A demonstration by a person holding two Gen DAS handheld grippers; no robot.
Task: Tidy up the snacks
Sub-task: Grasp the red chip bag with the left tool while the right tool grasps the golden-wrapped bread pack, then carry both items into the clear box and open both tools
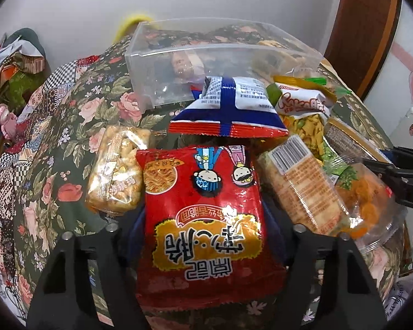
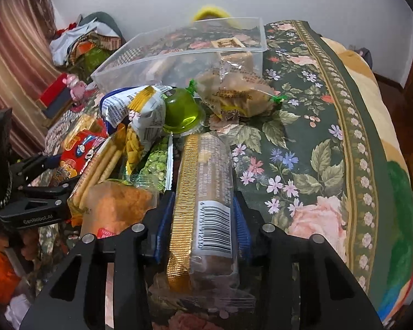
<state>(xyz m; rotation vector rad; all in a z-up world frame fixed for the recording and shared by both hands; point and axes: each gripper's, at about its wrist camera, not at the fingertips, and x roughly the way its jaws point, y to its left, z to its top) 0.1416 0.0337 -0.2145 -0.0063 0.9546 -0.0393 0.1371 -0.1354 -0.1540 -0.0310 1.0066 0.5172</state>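
My left gripper [image 1: 206, 225] is shut on a red noodle snack bag [image 1: 203, 209] at the near edge of the snack pile. My right gripper [image 2: 202, 220] is shut on a long gold-edged biscuit pack with a barcode [image 2: 203, 192]. A clear plastic bin [image 1: 179, 55] sits behind the pile, and in the right wrist view [image 2: 179, 49] it holds wrapped pastries. A blue and white bag [image 1: 231, 107], a puffed rice bar [image 1: 115, 176] and a cracker pack [image 1: 300, 184] lie around the red bag. A green jelly cup [image 2: 180, 110] sits before the bin.
The snacks lie on a floral cloth [image 2: 303, 151] over a bed. The right gripper's body shows at the right of the left wrist view [image 1: 399, 181]. Clothes are piled at the back left [image 2: 79, 44]. A wooden door [image 1: 366, 27] stands right.
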